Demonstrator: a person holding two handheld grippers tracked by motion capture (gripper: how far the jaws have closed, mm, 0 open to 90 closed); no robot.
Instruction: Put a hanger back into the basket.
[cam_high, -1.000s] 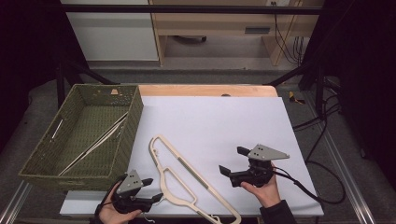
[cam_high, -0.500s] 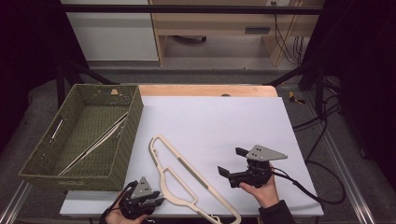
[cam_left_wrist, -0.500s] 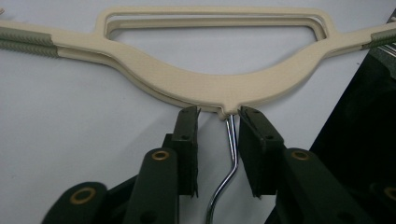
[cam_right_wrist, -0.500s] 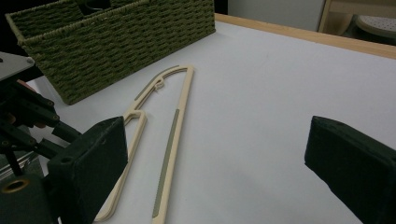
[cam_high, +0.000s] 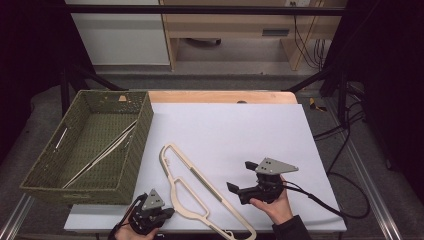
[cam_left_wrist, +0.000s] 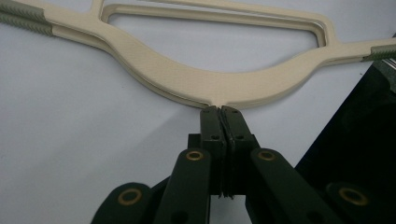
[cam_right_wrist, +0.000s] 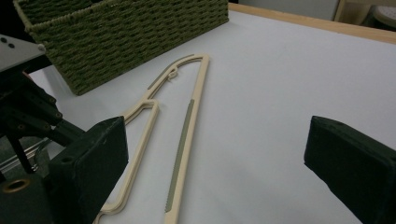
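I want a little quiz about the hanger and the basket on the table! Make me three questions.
1. True or false: the left gripper has its jaws wide open.
2. What lies inside the green woven basket? A) another hanger B) a cup C) a ball
3. Fill in: the cream hanger lies flat on the ___ table cover, between the left gripper and the right gripper.

Key
1. False: the jaws have just been closing and now meet at the hanger's edge, with nothing visibly between them.
2. A, a pale hanger leaning across the basket's inside.
3. white
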